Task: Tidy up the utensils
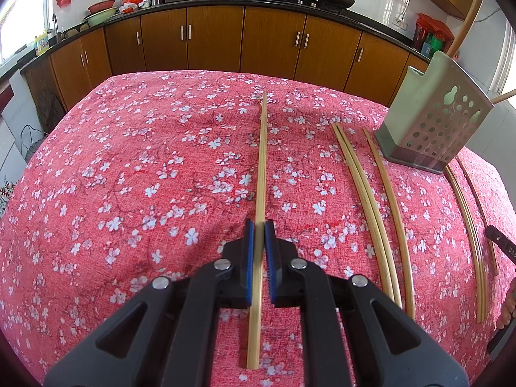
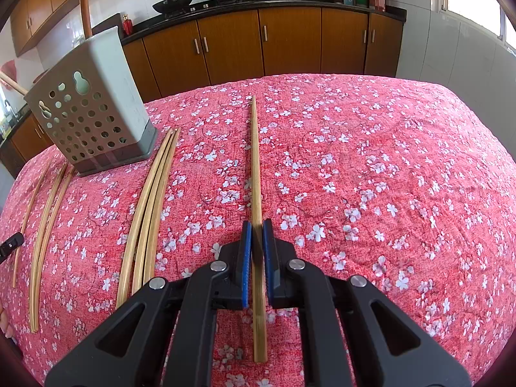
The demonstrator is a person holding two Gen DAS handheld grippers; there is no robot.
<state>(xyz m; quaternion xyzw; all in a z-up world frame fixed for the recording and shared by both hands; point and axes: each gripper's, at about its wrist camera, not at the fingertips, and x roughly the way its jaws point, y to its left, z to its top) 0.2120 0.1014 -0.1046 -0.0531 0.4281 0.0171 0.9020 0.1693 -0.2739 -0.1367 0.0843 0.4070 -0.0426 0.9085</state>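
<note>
Over the floral tablecloth [image 1: 129, 161], each gripper, left [image 1: 259, 225] and right [image 2: 257, 224], pinches one chopstick [image 1: 262, 161]; lift yours level toward the perforated holder [image 1: 429, 119].

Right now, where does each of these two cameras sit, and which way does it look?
Left wrist: on the left gripper, looking down its fingers at a clamped chopstick; fingertips show at right.
Right wrist: on the right gripper, clamping another chopstick.
Shared: chopstick holder, red floral tablecloth.
</note>
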